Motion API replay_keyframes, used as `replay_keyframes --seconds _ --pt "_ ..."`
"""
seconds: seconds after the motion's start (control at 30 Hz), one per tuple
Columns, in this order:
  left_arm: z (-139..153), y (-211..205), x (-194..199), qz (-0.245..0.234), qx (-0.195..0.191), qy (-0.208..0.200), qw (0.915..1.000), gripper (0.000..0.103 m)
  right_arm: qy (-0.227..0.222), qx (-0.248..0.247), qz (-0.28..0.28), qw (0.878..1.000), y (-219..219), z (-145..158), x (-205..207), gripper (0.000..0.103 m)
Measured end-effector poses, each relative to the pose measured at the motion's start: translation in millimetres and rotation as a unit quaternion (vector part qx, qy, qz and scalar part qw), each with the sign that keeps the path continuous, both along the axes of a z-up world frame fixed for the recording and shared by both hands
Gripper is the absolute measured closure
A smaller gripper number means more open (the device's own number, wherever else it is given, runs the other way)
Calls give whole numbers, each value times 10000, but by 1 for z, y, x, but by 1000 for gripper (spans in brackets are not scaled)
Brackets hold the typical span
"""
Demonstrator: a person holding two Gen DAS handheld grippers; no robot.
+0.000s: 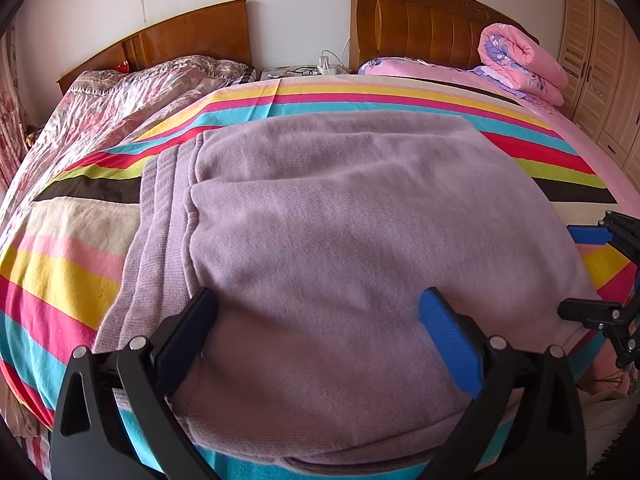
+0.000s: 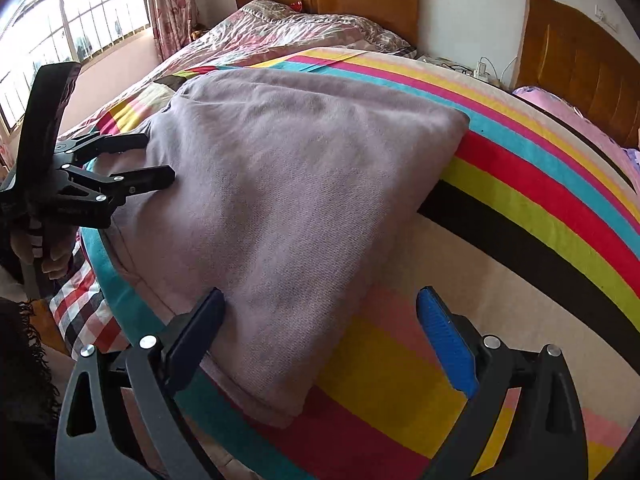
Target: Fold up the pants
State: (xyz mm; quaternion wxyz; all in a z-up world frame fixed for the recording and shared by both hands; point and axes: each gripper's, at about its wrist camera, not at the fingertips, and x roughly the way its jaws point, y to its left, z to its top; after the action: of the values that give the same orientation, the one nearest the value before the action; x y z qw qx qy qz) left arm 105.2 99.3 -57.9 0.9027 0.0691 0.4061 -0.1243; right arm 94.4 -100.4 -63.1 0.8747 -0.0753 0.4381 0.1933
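The lilac knit pants lie folded flat on the rainbow-striped bedsheet. Left gripper hangs over them, jaws wide, holding nothing; right gripper likewise at their corner. Rolled pink floral quilt sits well apart by the wooden headboard.

The near edge of the folded lilac pants is hidden behind the left gripper at 6 o'clock. The right gripper is cut off at 3 o'clock. Items on the bedside table at 12 o'clock are too small to identify.
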Motion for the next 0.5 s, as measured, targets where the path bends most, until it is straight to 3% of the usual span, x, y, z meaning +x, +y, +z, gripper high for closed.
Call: replay_keyframes --seconds 0.13,0.27,0.33,0.4,0.5 --pt "-1 -1 -1 6 1 -35 10000 2 -132 -287 14 9995 7 5 -7 10" --pt "4 -3 -4 49 23 -27 10000 2 54 -48 -113 9999 -1 2 -6 10" --pt "26 -1 -8 20 -221 -41 9997 3 -69 -194 -22 9998 0 12 -9 10" --pt "60 2 -9 -221 -508 -383 9977 2 -381 -230 94 9990 2 28 -10 10" --pt "97 3 23 -229 -493 -685 9962 2 -726 257 296 9966 6 50 1 10"
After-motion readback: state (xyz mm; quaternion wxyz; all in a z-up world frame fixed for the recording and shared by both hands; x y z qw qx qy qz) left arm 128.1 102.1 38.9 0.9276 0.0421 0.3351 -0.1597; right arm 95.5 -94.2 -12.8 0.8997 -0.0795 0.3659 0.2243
